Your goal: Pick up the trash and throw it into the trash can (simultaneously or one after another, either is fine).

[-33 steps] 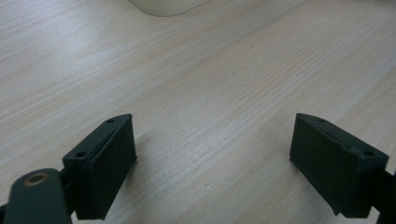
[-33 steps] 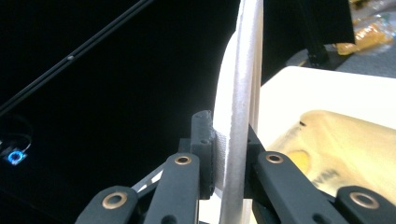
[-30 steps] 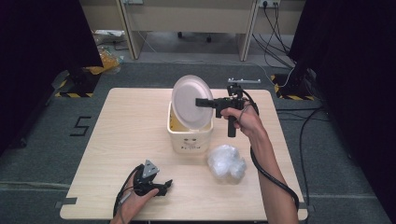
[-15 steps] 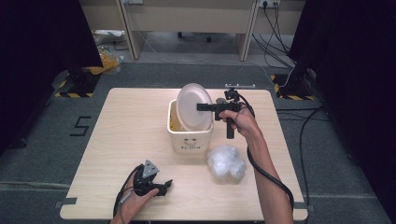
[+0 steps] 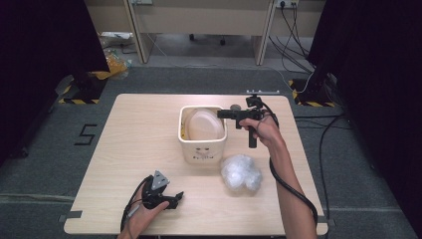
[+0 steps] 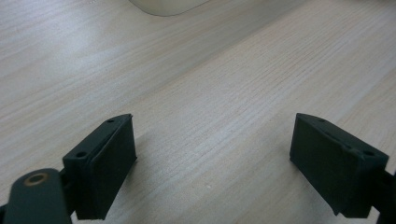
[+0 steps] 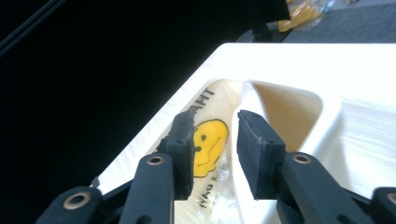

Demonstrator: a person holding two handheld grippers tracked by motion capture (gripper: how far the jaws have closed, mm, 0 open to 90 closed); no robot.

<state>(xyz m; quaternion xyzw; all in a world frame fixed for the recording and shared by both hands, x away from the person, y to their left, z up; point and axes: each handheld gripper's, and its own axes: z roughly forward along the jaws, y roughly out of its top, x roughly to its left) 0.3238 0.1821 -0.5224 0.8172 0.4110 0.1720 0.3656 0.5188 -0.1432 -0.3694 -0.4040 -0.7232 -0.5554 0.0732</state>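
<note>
Right now your wooden table point(image 5: 124, 149) is mostly bare: the whole left half lies open to its left edge, and so does a wide strip along the near edge. Near the middle stands the cream bin point(image 5: 203, 141), square-mouthed, with clear wood on its left and far sides. Inside it the pale plate point(image 5: 204, 124) sits tilted, leaning toward the far left wall and taking up most of the opening. Just off the bin's near right corner lies a crumpled clear plastic bag point(image 5: 241, 172), close to the bin, though you cannot tell whether it touches.

Your right gripper point(image 5: 223, 114) is held at the bin's right rim, above the far right corner, pointing left over the opening. In the right gripper view its jaws stand a small way apart, straddling the plate's rim point(image 7: 243, 93), with a yellow smiley print point(image 7: 209, 142) on clear film showing below; you cannot tell whether the pads press the rim.

Your left gripper point(image 5: 175, 198) rests low near the table's near edge, left of the bag and well apart from the bin. Its jaws are spread wide with bare wood between them.
</note>
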